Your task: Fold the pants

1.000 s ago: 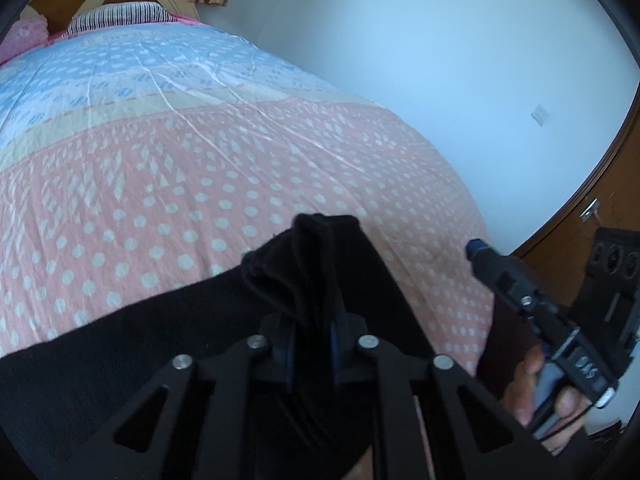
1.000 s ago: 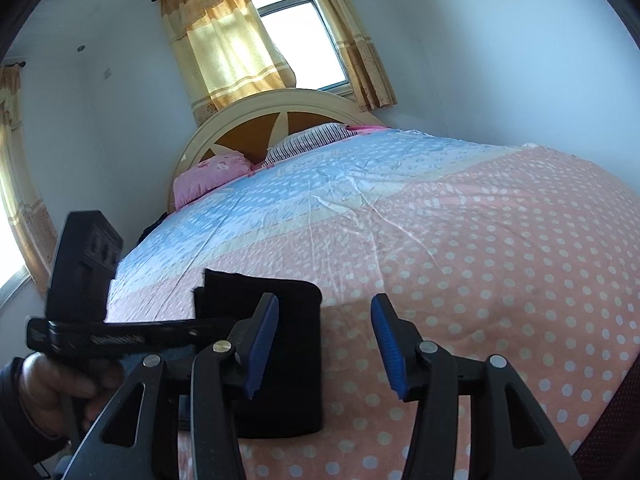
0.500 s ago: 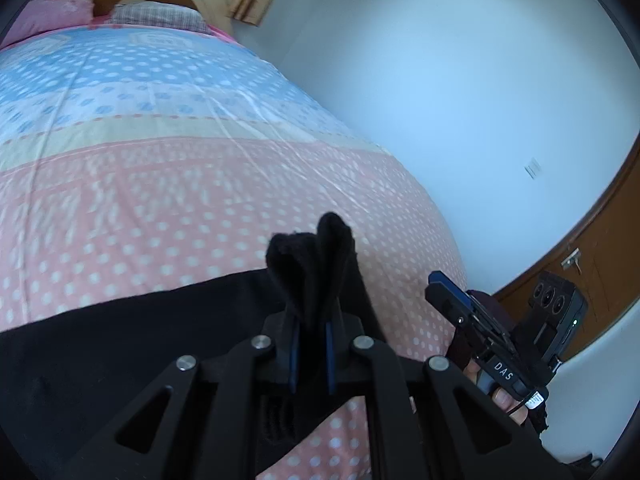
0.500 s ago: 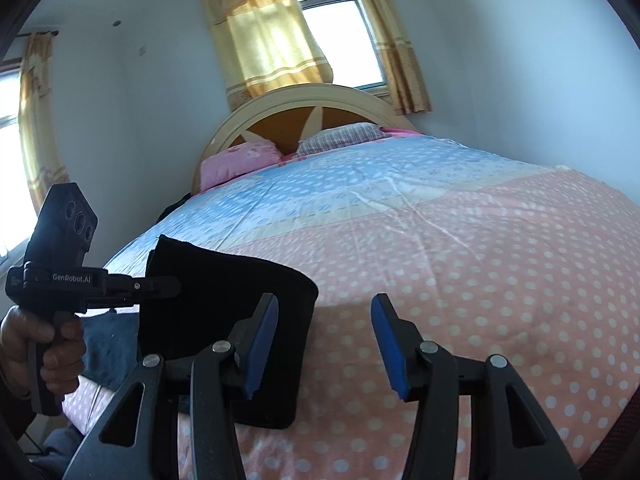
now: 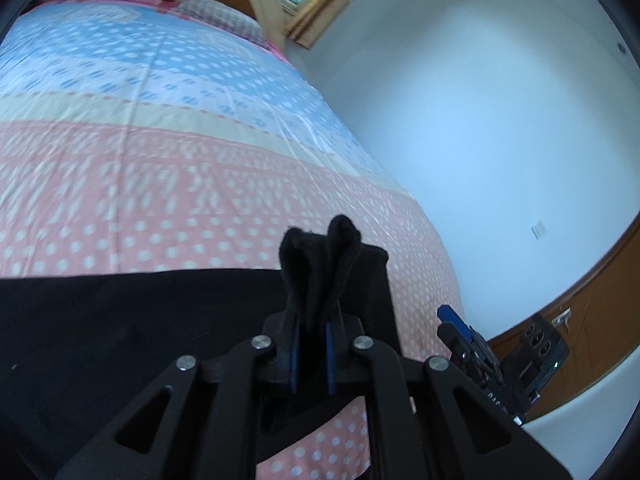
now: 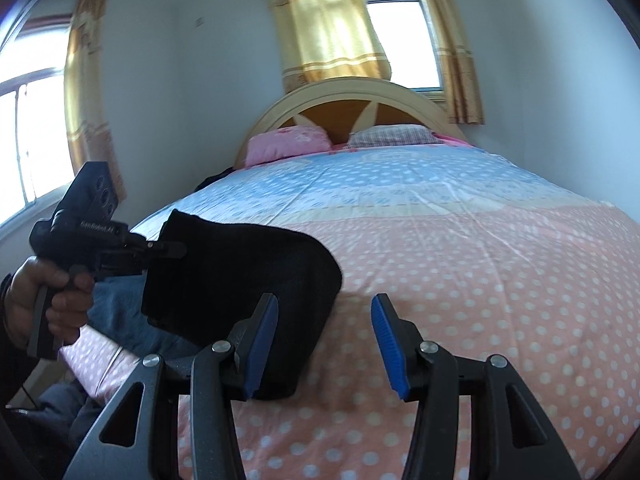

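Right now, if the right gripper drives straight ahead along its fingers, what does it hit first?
Probably the pink dotted bedspread. The right gripper is open and empty, aimed just right of the black pants' lifted edge, so it likely passes beside the cloth. Depth is unclear; its left finger might graze the pants.

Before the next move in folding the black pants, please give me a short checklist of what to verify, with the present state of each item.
1. Left gripper has a firm hold on the black pants: ok, its blue pads are closed on a bunch of cloth.
2. Right gripper is free to take a second hold: ok, it is open and holds nothing.
3. Lifted edge is off the bedspread: ok in the right wrist view; the lower end lies on the bed.
4. Fold layers are aligned: cannot tell, the dark cloth hides its edges.
5. Landing area is free: not ok at the left, where a blue garment lies beside the pants.
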The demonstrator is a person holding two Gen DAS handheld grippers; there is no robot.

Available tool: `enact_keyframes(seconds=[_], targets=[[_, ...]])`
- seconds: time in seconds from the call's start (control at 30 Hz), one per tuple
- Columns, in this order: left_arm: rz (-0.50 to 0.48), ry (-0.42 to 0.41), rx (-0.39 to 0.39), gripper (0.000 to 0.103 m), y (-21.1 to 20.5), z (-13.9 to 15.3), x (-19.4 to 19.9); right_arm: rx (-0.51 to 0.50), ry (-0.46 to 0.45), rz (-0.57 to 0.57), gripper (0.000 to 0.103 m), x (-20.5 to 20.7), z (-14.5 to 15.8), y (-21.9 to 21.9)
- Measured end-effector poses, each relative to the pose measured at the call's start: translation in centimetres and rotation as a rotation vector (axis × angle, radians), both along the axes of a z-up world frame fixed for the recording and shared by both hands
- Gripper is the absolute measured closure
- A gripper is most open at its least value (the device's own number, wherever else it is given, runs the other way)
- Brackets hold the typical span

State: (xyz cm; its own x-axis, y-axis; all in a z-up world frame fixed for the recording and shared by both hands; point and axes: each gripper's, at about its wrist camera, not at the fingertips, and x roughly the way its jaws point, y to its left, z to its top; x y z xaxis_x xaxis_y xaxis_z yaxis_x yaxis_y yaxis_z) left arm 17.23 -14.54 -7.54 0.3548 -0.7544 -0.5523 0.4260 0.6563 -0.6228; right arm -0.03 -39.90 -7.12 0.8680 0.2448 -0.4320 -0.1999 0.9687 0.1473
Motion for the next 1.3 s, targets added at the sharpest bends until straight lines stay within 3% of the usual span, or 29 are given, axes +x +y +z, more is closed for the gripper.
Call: enact_keyframes(seconds=[0.33,0.63,0.9,1.03,1.3], targets=[[0.104,0.121,-0.073,0.093,5.1,-2.3,0.5,-0.049,-0.005,0.121,0.052,-0.4,-0.3,3.0],[0.171,0.223,-0.109,0.093,9.1,-4.1,1.2,-0.177,0.023,0.218,0.052,-0.7,-1.7,7.1],[0.212,0.264,-0.108,0.093,11.5,-5.1,1.2,-0.29,0.115,0.245,0.052,0.1,-4.0,9.9],[0.221,0.282,-0.101,0.093,12.3,-5.9,1.3,-0.298,0.17,0.243,0.052,0.6,-5.0,9.7],[0.211,0.299,-0.041,0.093,12.2,-7.3,1.3,-0.274,0.153,0.247,0.052,0.3,-3.9,9.2]])
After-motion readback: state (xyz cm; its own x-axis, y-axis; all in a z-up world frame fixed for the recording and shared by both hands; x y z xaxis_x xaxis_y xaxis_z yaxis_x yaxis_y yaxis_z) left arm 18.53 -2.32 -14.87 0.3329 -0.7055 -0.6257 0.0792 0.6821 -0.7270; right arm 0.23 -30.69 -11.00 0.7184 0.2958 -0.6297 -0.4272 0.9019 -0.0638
